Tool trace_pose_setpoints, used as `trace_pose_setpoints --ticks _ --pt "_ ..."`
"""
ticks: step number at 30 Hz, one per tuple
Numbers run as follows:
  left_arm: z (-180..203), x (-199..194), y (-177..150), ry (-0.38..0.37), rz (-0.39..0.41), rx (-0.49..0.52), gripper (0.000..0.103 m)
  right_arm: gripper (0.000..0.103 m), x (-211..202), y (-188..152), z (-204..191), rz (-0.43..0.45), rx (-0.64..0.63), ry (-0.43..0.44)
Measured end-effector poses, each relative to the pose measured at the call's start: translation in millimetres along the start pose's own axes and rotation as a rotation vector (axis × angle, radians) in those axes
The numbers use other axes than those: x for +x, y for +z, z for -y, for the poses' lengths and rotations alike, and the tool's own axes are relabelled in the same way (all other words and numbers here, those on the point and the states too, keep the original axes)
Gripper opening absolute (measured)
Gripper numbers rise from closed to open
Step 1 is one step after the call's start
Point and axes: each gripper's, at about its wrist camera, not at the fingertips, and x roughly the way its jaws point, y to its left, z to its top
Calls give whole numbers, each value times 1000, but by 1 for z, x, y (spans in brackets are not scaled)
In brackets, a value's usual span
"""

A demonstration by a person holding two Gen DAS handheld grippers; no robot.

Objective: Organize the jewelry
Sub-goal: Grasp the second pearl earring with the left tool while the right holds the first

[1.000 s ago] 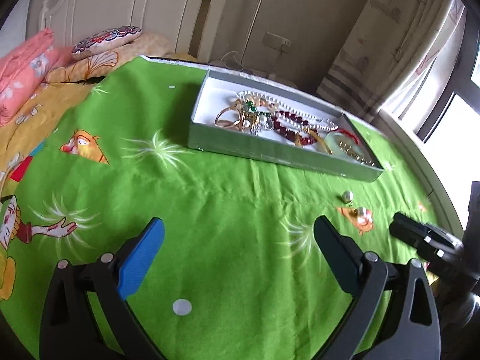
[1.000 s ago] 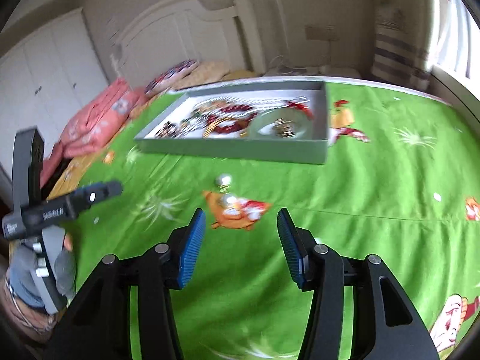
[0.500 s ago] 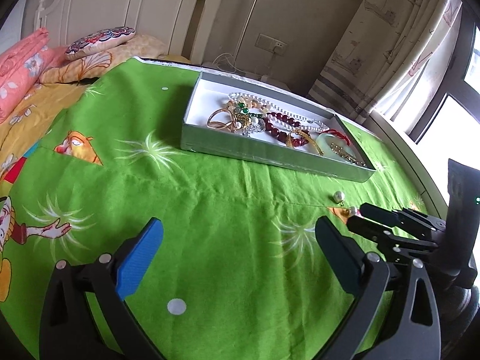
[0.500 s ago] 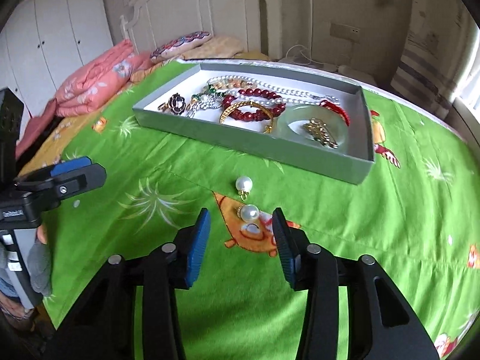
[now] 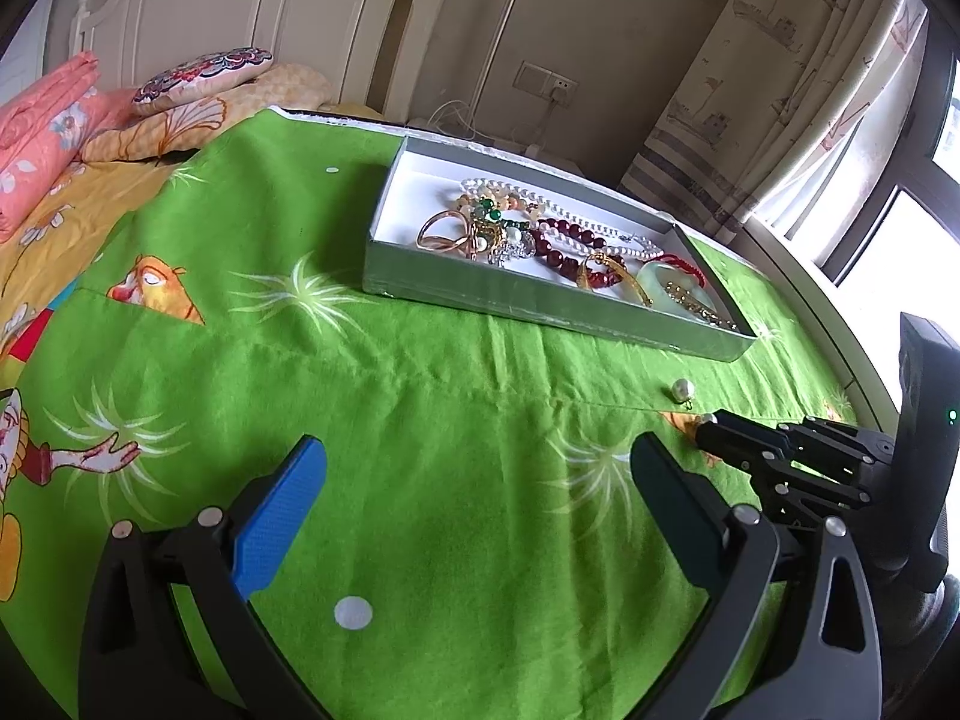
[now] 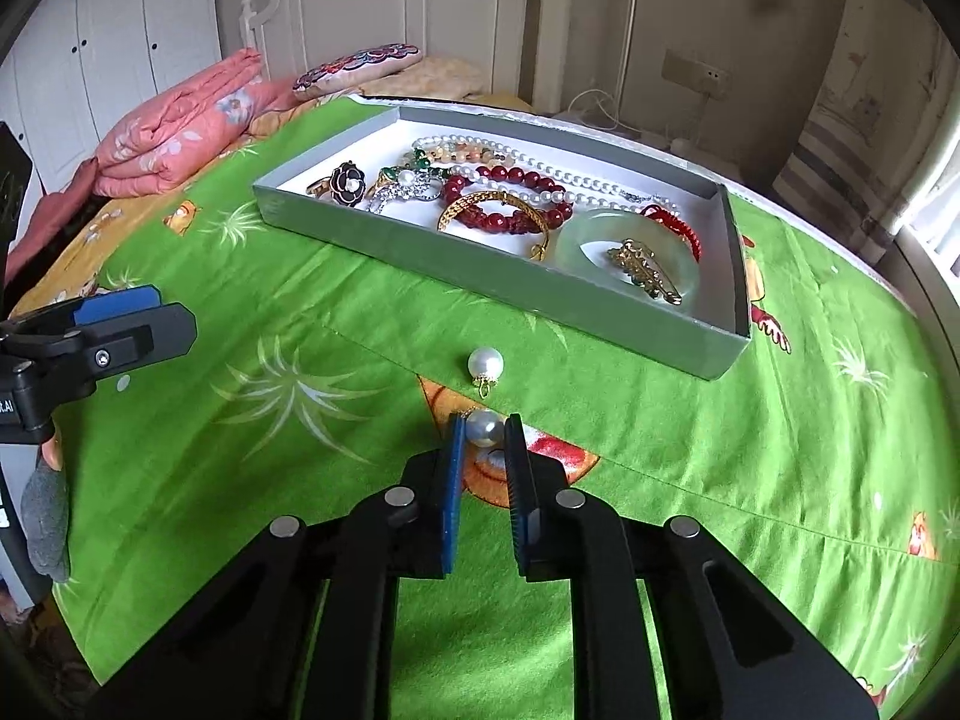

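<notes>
A grey tray [image 6: 480, 264] with white lining holds pearl and red bead strands, a jade bangle [image 6: 630, 252], gold bracelets and brooches. It also shows in the left wrist view [image 5: 540, 300]. My right gripper [image 6: 485, 429] is shut on a pearl earring [image 6: 485, 426] low on the green sheet. A second pearl earring [image 6: 485, 363] lies just beyond it, also in the left wrist view [image 5: 682, 389]. My left gripper [image 5: 474, 480] is open and empty over the sheet, left of the right gripper [image 5: 714, 423].
The green cartoon sheet [image 5: 360, 390] covers a bed. A folded pink quilt [image 6: 180, 120] and a patterned pillow [image 6: 360, 63] lie near the white headboard. A curtain and window [image 5: 870, 120] stand on the right.
My right gripper moved forward and down to the nearer pearl earring and closed on it. My left gripper stayed open and shifted only slightly.
</notes>
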Motion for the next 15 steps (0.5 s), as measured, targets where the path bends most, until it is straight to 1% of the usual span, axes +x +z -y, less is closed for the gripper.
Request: trace_pose_setpoints --ticks 2,4,5,9,11,14,15 --pt "-1 1 0 3 -5 -1 100 14 -2 0 2 11 8 -3" --pt "0 2 0 6 -13 -2 100 14 -11 -3 9 54 45 26" --pt "0 3 0 7 -17 -1 100 14 -17 -7 20 72 86 43" --pt "5 9 1 20 -50 17 100 14 -33 -18 37 108 143 66" --pt "14 8 1 41 -49 55 100 14 -42 -26 47 123 168 74" --pt "36 11 0 65 -52 156 100 14 -54 -36 61 152 209 76" --pt "46 13 -2 61 -58 181 100 14 -57 -38 65 161 222 81"
